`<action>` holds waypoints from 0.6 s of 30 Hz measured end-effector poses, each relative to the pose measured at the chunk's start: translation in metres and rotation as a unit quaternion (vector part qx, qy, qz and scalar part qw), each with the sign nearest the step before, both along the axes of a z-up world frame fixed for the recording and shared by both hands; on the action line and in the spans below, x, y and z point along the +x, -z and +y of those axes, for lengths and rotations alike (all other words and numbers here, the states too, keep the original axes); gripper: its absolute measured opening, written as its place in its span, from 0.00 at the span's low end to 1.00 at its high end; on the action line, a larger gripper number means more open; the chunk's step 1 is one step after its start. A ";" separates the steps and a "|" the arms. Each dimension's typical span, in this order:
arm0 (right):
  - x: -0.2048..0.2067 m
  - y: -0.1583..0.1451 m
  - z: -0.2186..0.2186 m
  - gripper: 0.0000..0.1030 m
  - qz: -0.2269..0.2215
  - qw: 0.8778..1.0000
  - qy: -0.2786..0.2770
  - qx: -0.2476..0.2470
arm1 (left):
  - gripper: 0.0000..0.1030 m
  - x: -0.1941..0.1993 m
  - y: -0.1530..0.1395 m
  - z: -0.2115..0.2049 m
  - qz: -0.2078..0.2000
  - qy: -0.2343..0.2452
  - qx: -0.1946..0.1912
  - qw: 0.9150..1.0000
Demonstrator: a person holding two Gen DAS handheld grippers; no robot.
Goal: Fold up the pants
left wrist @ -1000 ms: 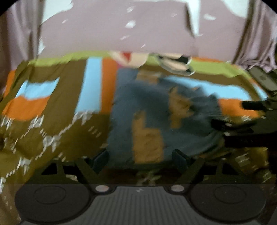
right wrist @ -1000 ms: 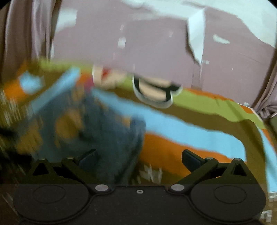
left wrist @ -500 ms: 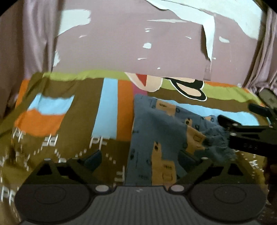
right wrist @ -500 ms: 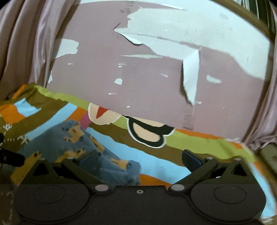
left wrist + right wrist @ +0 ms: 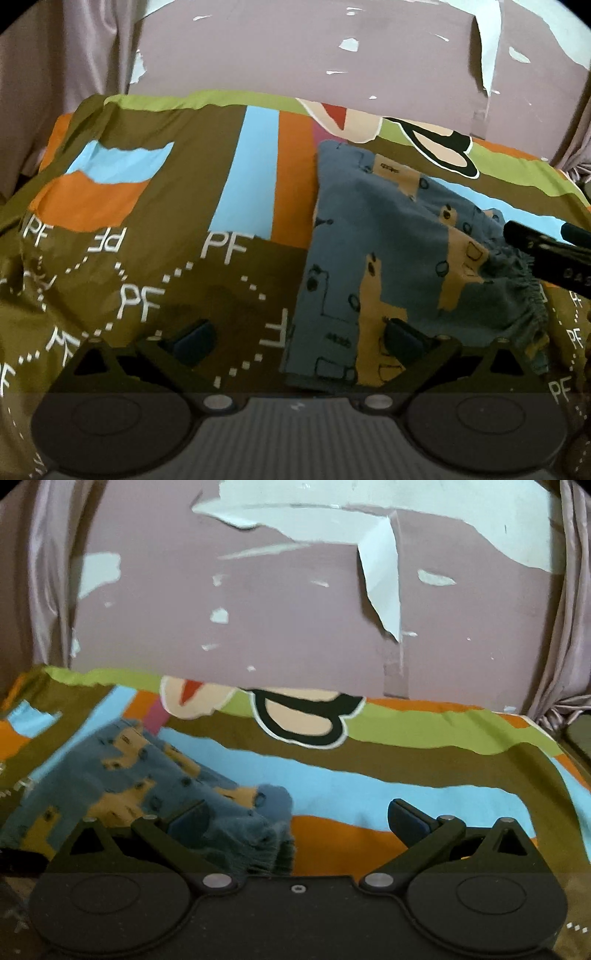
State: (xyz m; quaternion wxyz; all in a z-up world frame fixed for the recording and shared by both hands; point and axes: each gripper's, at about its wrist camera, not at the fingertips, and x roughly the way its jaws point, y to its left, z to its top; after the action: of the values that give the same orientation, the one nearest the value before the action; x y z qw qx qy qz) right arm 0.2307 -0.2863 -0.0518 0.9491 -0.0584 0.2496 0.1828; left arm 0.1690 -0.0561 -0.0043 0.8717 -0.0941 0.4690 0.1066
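Note:
The folded pants point(image 5: 388, 258), blue with tan patches, lie flat on the patterned bedsheet point(image 5: 147, 258). My left gripper point(image 5: 297, 339) hovers over their near left corner. Its jaws are opening, and only that corner lies below the gap, with no pad pressing on it. In the right wrist view the pants point(image 5: 147, 786) sit at the lower left, their gathered waistband by the left fingertip point(image 5: 188, 818). My right gripper point(image 5: 297, 819) is open and holds nothing. It also reaches in from the right edge of the left wrist view as dark fingers point(image 5: 546, 251) above the waistband.
The bedsheet point(image 5: 406, 786) has orange, light blue and green bands and a cartoon print at the far side. Behind the bed stands a mauve wall point(image 5: 295, 609) with peeling paint. Curtains point(image 5: 569, 646) hang at both sides.
The left gripper's jaws have spread wider and slid left, so the pants now sit toward its right finger. The right gripper drew back to the right off the waistband and tilted up.

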 end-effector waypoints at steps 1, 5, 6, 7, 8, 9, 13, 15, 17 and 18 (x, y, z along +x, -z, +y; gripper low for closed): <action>-0.002 -0.002 -0.001 0.99 0.000 1.000 -0.001 0.006 | 0.99 -0.001 0.000 0.000 0.001 -0.001 -0.001 1.000; -0.012 -0.009 -0.004 0.99 0.021 0.999 -0.010 0.036 | 1.00 -0.006 -0.003 -0.002 0.002 0.002 0.001 1.000; -0.014 -0.010 -0.004 0.99 0.038 0.998 -0.016 0.038 | 1.00 -0.007 -0.003 -0.003 0.003 0.004 0.000 1.000; -0.015 -0.008 -0.002 0.99 0.063 0.997 -0.023 0.033 | 0.99 -0.009 -0.001 -0.002 0.005 0.005 -0.004 1.000; -0.015 -0.004 0.001 0.99 0.096 0.995 -0.029 0.019 | 0.99 -0.012 0.001 -0.002 0.006 0.004 -0.008 1.000; -0.017 0.001 0.004 0.99 0.120 0.992 -0.034 0.005 | 1.00 -0.015 0.003 -0.001 0.003 0.003 -0.012 1.000; -0.016 0.024 0.012 0.99 0.165 0.985 -0.030 -0.027 | 1.00 -0.025 0.008 -0.006 -0.016 0.013 0.004 1.000; -0.015 0.023 0.011 0.99 0.173 0.984 -0.025 -0.015 | 1.00 -0.028 0.009 -0.010 -0.022 0.024 0.018 0.999; -0.016 0.023 0.009 0.99 0.175 0.984 -0.023 -0.010 | 1.00 -0.031 0.010 -0.012 -0.026 0.031 0.025 0.999; -0.017 0.024 0.009 0.99 0.176 0.984 -0.023 -0.009 | 1.00 -0.031 0.011 -0.012 -0.027 0.031 0.026 0.999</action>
State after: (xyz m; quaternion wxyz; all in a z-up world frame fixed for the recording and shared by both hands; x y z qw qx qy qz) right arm 0.2136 -0.2772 -0.0761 0.8851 -0.0399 0.4135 0.2100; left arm 0.1377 -0.0686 -0.0149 0.8892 -0.0593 0.4449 0.0890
